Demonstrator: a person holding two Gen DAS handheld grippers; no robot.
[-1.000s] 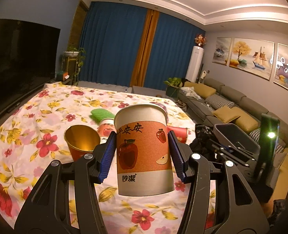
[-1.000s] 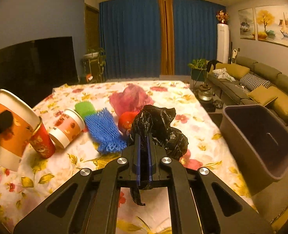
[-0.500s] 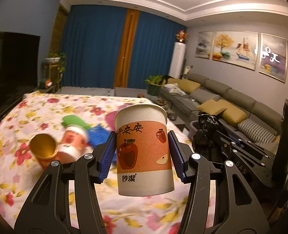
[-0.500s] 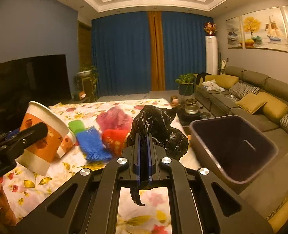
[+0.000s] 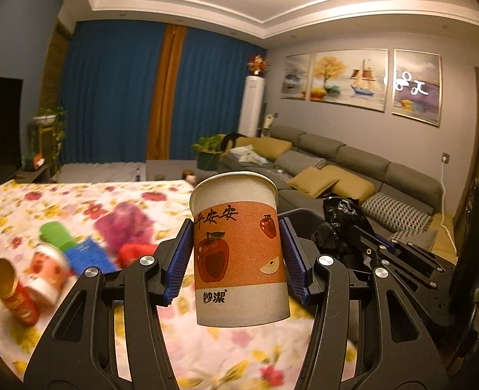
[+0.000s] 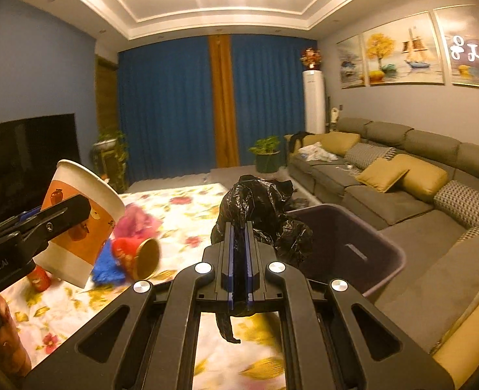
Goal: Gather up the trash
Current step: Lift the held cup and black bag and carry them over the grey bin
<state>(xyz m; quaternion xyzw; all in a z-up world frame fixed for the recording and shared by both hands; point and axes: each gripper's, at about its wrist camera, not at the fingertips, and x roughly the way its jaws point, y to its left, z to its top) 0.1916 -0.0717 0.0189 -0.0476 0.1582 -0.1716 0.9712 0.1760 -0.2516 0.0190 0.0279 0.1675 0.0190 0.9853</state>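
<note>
My left gripper [image 5: 236, 256] is shut on a white and orange paper cup [image 5: 237, 253] with apple prints, held upright above the flowered table. That same paper cup [image 6: 80, 224] shows tilted at the left of the right wrist view. My right gripper [image 6: 238, 260] is shut on a crumpled black plastic bag [image 6: 262, 214], which hangs just left of a dark bin [image 6: 362, 247]. In the left wrist view the black bag [image 5: 340, 224] sits to the right of the cup, with the bin's rim [image 5: 299, 214] behind it.
Several pieces of trash lie on the flowered tablecloth [image 5: 77, 201]: a red cup on its side [image 5: 10, 287], a white cup [image 5: 47, 269], blue mesh [image 5: 88, 255], a green object [image 5: 56, 234], a pink bag [image 5: 125, 227]. A grey sofa [image 6: 418, 178] runs along the right wall.
Both grippers have swung right and risen a little with their loads. The table's trash has slid left in both views, and the bin now lies closer to the black bag.
</note>
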